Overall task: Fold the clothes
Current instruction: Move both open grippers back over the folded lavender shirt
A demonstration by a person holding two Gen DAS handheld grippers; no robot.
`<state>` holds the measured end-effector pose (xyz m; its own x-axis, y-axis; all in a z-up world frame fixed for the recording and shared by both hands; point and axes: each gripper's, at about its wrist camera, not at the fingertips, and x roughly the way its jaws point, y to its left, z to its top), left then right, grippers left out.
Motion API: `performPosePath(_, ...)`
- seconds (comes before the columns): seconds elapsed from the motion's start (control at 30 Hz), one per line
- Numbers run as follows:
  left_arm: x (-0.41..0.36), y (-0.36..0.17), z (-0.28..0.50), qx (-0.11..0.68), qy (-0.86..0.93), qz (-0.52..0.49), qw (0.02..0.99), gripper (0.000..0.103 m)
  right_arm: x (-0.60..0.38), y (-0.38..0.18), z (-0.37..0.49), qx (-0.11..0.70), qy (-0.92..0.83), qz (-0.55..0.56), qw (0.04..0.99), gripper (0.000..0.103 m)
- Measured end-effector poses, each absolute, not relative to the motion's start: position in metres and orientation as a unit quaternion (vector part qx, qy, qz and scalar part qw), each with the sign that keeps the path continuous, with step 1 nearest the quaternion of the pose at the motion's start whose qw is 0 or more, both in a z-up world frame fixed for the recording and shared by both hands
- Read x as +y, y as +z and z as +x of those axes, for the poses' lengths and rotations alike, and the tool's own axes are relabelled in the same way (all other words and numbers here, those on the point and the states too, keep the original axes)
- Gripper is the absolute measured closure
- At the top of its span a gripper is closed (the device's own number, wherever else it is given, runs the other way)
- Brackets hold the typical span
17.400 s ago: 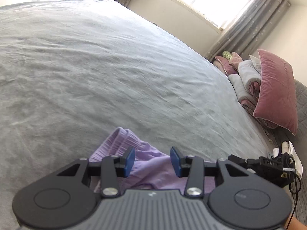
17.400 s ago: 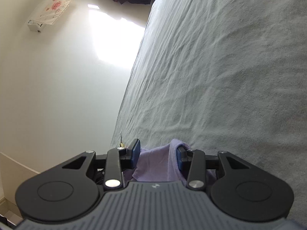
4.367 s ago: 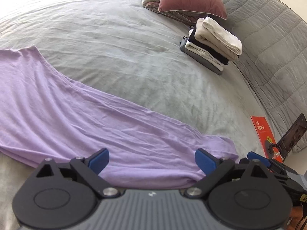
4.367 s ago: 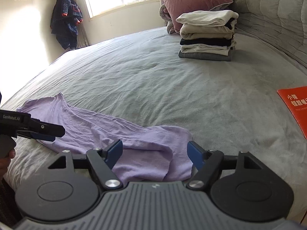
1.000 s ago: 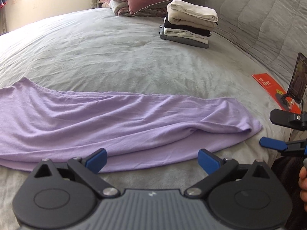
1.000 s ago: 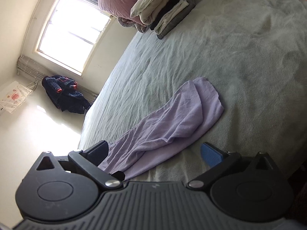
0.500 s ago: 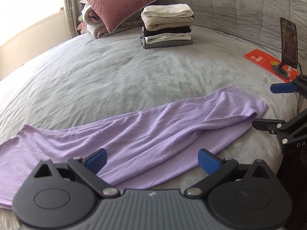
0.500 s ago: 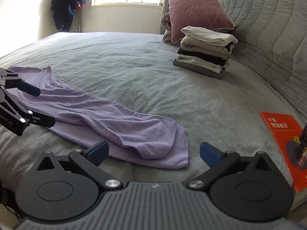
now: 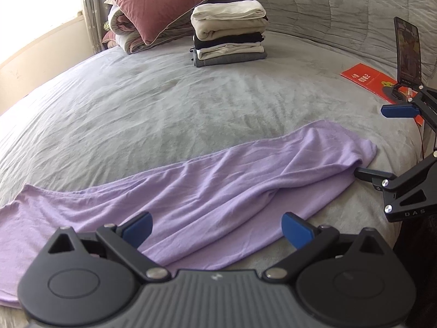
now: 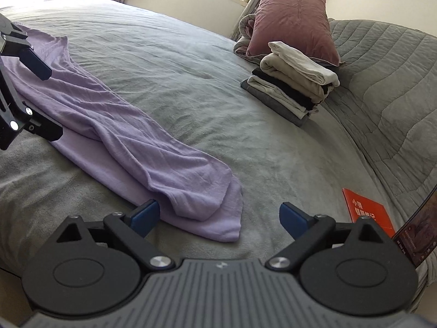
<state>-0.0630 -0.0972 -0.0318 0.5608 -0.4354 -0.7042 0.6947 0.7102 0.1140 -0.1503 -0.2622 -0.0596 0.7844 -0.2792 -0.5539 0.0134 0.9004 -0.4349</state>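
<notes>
One lilac garment (image 9: 224,191) is lying stretched out in a long, rumpled band across the near part of the grey bed (image 9: 164,104), running from the near left edge toward the right, with a lengthwise fold doubling part of it over itself. In the right wrist view its folded end (image 10: 207,202) is lying just ahead of the right claw (image 10: 218,216), between the lines of the two blue pads but not touched by them. That claw's jaws are standing wide and are closing slightly, gripping nothing. In the left wrist view the right claw (image 9: 382,142) is reaching in from the right, turned on its side, with its lower finger (image 9: 371,175) lying right at the garment's right end; whether it is touching the cloth is unclear.

The left claw (image 9: 217,228) is hovering over the garment's near edge, jaws spread wide and holding nothing, the cloth showing between its pads.

Farther back, a stack of folded clothes (image 9: 229,32) is sitting on the bed, well apart from the lilac piece. Just left of it a dusty-pink pillow (image 9: 158,0) is leaning on a rolled blanket (image 9: 123,35). At the far right an orange booklet (image 9: 366,80) is lying on the bed, with a phone (image 9: 408,52) standing upright on it.
</notes>
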Motion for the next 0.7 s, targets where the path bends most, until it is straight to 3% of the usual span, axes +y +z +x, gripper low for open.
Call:
performPosePath(0.53, -0.093, -0.029, -0.057, 0.328, -0.364, 0.198, 0.849, 0.003, -0.248, -0.062, -0.160, 0.289, -0.027, -0.344, 0.893, 0.006)
performPosePath(0.67, -0.090, -0.029, -0.057, 0.321, -0.370, 0.208, 0.847, 0.015, -0.246, -0.057, -0.167, 0.263, -0.005, -0.353, 0.898, 0.010)
performPosePath(0.7, -0.089, -0.029, -0.056, 0.320, -0.369, 0.209, 0.847, 0.019, -0.244, -0.057, -0.169, 0.259, 0.001, -0.355, 0.898, 0.018)
